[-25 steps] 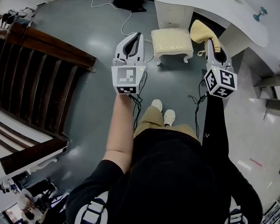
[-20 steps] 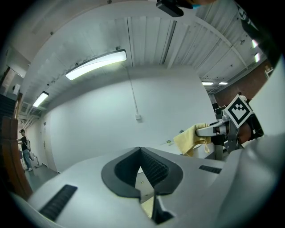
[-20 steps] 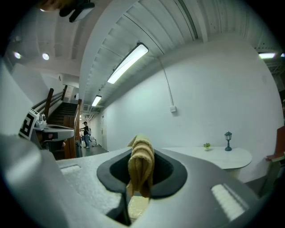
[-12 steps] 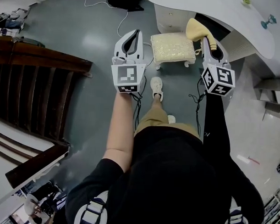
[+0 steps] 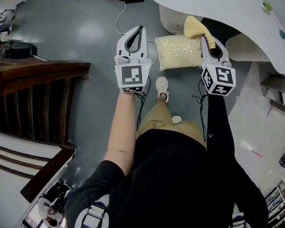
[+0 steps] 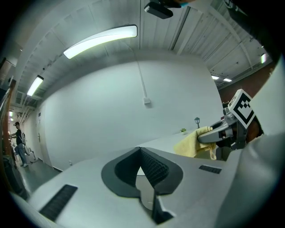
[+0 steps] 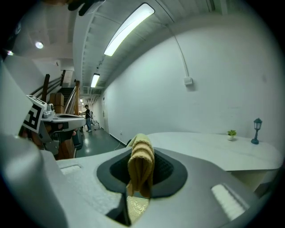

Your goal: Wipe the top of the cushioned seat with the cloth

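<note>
Right gripper has its jaws clamped on the folded yellow cloth, by the far right corner of the cream cushioned seat. Left gripper hovers just left of the seat, jaws together, empty.

I can read no words, numbers or brand names anywhere. The white cube on my left gripper and its twin on my right gripper bear only black square-pattern markers.

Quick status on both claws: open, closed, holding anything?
Left claw: closed, nothing in it.
Right claw: closed on the yellow cloth.
</note>
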`<control>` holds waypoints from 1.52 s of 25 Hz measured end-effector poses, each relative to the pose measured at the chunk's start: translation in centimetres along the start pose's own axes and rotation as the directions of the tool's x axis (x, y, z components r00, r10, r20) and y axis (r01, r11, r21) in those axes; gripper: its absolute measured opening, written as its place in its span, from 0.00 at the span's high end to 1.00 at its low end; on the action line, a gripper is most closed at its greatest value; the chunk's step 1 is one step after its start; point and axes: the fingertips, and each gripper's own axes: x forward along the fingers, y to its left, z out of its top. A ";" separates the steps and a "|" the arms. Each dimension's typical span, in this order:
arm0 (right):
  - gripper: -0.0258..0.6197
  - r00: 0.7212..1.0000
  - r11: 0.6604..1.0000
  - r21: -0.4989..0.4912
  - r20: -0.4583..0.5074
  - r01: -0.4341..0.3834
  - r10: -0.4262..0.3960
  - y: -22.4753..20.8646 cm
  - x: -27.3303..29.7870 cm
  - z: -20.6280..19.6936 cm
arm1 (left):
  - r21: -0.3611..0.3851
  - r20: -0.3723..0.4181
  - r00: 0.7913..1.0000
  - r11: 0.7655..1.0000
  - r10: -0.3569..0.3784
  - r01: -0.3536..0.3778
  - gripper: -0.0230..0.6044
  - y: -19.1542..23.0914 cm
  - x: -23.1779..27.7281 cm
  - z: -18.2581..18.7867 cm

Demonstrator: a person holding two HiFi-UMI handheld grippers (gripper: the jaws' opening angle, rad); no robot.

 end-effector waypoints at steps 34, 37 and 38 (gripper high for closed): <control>0.87 0.766 0.849 0.507 -0.483 -0.150 0.424 11.3 25.2 -36.3 | -0.142 -0.271 0.961 0.990 -0.058 0.020 0.95 3.3 13.3 -30.6; 0.87 0.733 0.799 0.587 -0.483 -0.135 0.479 12.6 25.5 -38.8 | -0.141 -0.281 0.958 0.990 -0.051 0.011 0.95 2.7 13.5 -32.0; 0.87 0.726 0.787 0.606 -0.488 -0.117 0.484 12.5 25.4 -39.8 | -0.139 -0.282 0.958 0.990 -0.051 0.012 0.95 2.3 13.7 -32.4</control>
